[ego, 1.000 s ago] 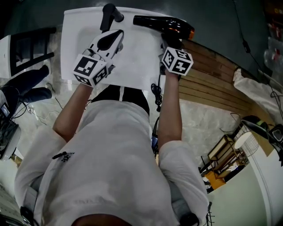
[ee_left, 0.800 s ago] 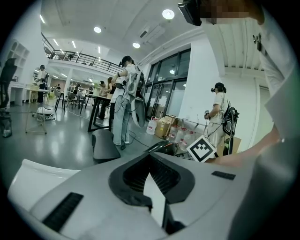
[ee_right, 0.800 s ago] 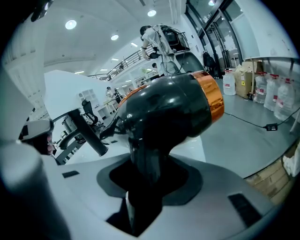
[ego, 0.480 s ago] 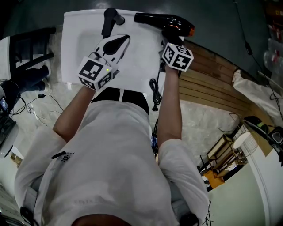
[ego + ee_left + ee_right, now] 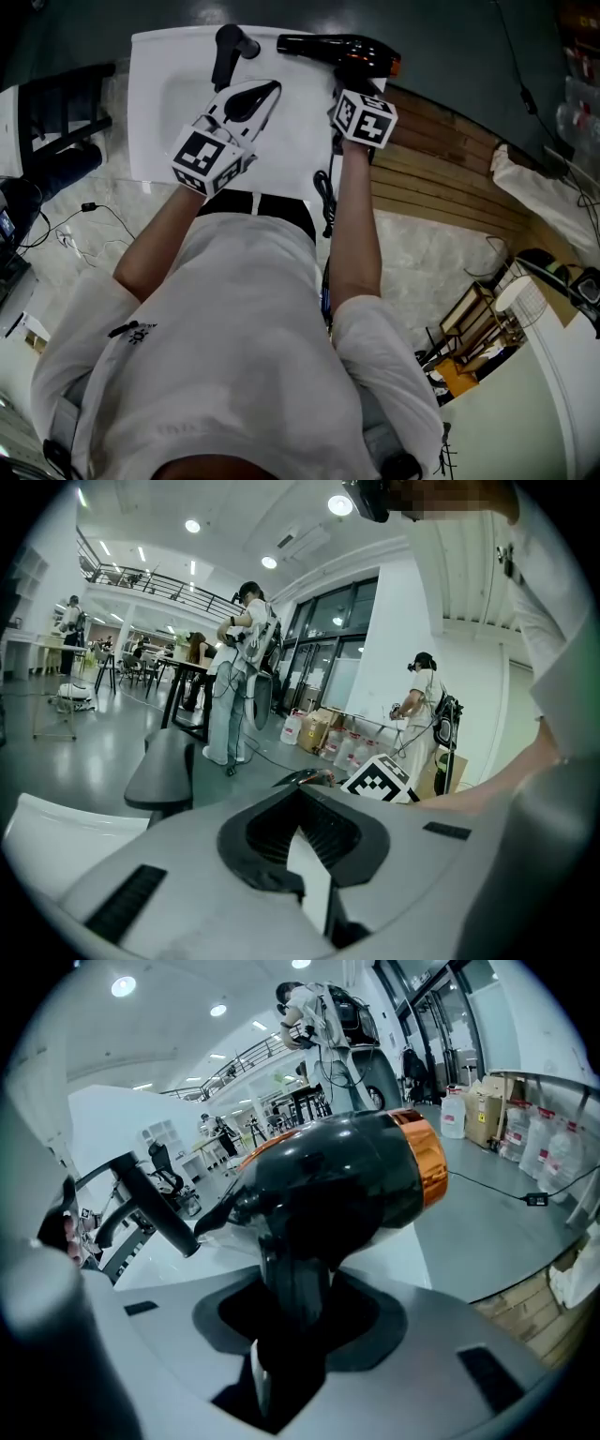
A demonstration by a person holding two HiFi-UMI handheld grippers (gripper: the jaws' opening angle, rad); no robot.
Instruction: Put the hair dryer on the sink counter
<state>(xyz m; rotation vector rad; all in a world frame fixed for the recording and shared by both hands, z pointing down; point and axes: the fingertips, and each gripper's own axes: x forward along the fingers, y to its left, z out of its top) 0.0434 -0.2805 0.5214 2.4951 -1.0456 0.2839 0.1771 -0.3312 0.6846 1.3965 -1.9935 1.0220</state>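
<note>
The black hair dryer (image 5: 337, 49) with an orange rear end hangs over the far right part of the white sink counter (image 5: 159, 112). My right gripper (image 5: 354, 77) is shut on its handle. In the right gripper view the dryer (image 5: 337, 1185) fills the middle, its handle down between the jaws of the gripper (image 5: 291, 1335), with the counter (image 5: 384, 1246) beneath. The dryer's black cord (image 5: 325, 202) dangles past the counter's near edge. My left gripper (image 5: 267, 91) hovers over the basin, shut and holding nothing; its own view shows the left gripper (image 5: 309, 874) pointing out into the hall.
A black faucet (image 5: 230, 47) stands at the counter's far edge, left of the dryer, and the faucet (image 5: 155, 1206) also shows beside it in the right gripper view. Wooden slats (image 5: 450, 159) lie right of the counter. A dark bench (image 5: 56, 103) sits left. People (image 5: 239, 677) stand in the hall.
Both grippers have moved a little farther out over the counter. The dryer went with the right gripper, slightly left and away. The left gripper shifted right toward the basin's middle.
</note>
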